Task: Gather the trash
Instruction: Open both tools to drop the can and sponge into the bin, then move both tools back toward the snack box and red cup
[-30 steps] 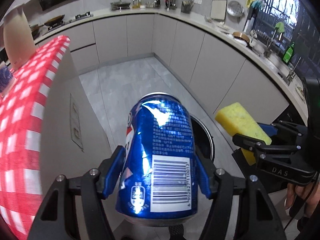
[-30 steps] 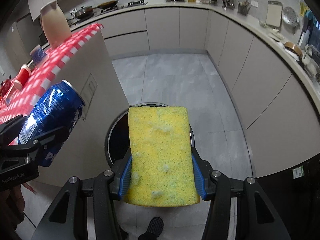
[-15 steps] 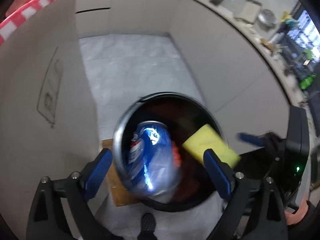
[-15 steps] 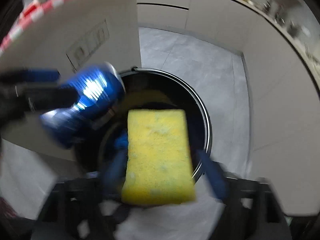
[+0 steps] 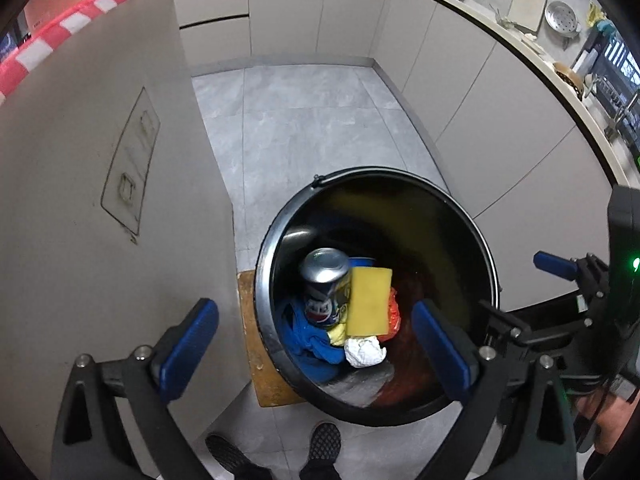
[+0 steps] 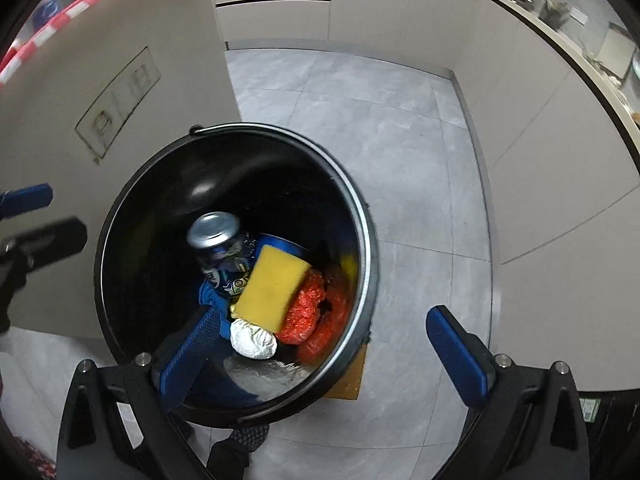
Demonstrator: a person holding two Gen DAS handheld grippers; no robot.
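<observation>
A black round trash bin stands on the floor below both grippers. Inside it a blue soda can stands upright, and a yellow sponge leans against it. Around them lie a crumpled white paper ball, red plastic wrapping and a blue bag. My left gripper is open and empty above the bin. My right gripper is open and empty over the bin's near right rim; it also shows in the left wrist view.
A beige cabinet side topped by a red-and-white checked cloth stands right beside the bin on the left. Grey floor tiles run ahead to the beige cabinets. A wooden board lies under the bin. My shoes are below.
Both grippers opened over the bin. The can and the sponge dropped out of them and now rest inside the bin. Both views tilted down toward the bin.
</observation>
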